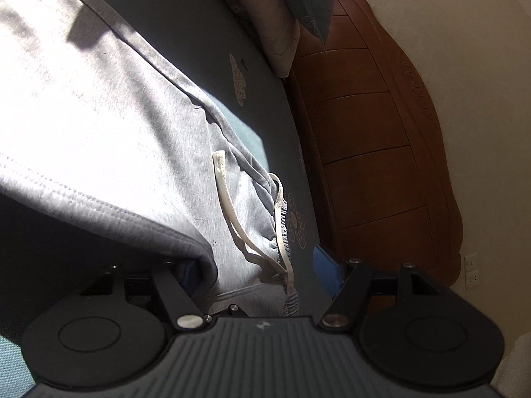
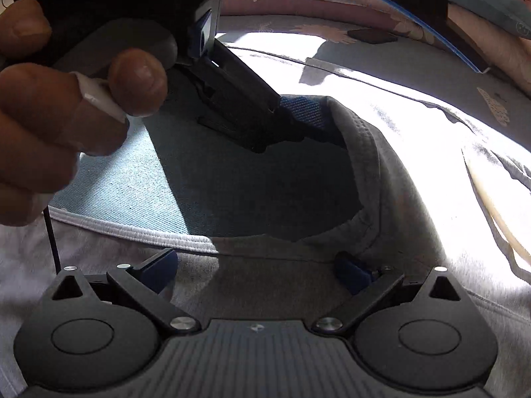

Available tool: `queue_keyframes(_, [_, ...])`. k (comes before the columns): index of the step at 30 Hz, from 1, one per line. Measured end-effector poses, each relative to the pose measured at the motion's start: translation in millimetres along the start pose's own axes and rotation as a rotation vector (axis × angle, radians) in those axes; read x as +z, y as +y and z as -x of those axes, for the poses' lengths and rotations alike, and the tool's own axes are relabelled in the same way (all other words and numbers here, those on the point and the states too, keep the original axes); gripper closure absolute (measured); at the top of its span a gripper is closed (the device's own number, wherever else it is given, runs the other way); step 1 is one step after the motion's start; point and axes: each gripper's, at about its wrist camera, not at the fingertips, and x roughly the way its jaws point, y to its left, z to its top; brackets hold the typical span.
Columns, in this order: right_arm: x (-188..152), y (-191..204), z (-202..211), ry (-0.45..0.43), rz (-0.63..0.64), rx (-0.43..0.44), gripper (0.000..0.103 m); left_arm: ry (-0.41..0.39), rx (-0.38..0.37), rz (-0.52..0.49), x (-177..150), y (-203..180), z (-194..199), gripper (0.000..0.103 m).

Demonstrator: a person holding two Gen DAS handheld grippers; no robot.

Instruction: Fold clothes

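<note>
Clearly, the light grey jersey sweatpants with a cream drawstring (image 1: 139, 139) lie spread on the teal floral-print bed sheet (image 1: 205, 43). One blue pad of the left tongs (image 1: 262, 275) is tucked under a lifted hem fold; whether they pinch it I cannot tell. The right tongs (image 2: 255, 270) hover wide open over the stitched cuff, holding nothing. Judging from this, the raised fold could slip off if lifted before the pads close, and the drawstring may snag.

grey sweatpants (image 1: 99, 116), cream drawstring (image 1: 229, 205), floral teal bedsheet (image 1: 199, 33)
</note>
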Motion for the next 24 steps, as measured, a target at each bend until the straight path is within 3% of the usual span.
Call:
queue_keyframes(3, [2.4,-2.1,1.8,0.017,-0.016,0.02,0.001,0.017,0.034,-0.001,-3.8,5.4,6.7,0.035])
queue_keyframes(6, [-9.7,-5.2,29.0,0.027,-0.035,0.032,0.008,0.006,0.093,0.004,-5.3,10.9,23.7,0.035])
queue_keyframes(10, [-7.7,-18.0,61.5,-0.042,-0.06,-0.008,0.04,-0.027,0.179,0.007,-9.0,13.4,50.6,0.035])
queue_keyframes(13, [18.7,-39.0,58.6,-0.139,-0.096,-0.071,0.048,-0.066,0.222,-0.005,-9.3,8.3,67.5,0.035])
queue_keyframes(15, [29.0,-49.7,44.7,-0.139,-0.133,-0.061,0.054,-0.098,0.222,-0.018,-5.9,2.9,72.9,0.035])
queue_keyframes(18, [22.6,-51.0,5.0,-0.033,-0.196,0.033,0.055,-0.128,0.199,-0.034,2.2,-1.5,73.7,0.033])
queue_keyframes(22, [13.0,-29.3,-2.1,-0.036,-0.121,0.015,0.049,-0.129,0.18,-0.043,11.2,-1.4,50.6,0.033])
queue_keyframes(24, [15.0,-35.5,4.2,-0.043,-0.155,0.025,0.049,-0.102,0.164,-0.037,11.4,2.1,35.9,0.033])
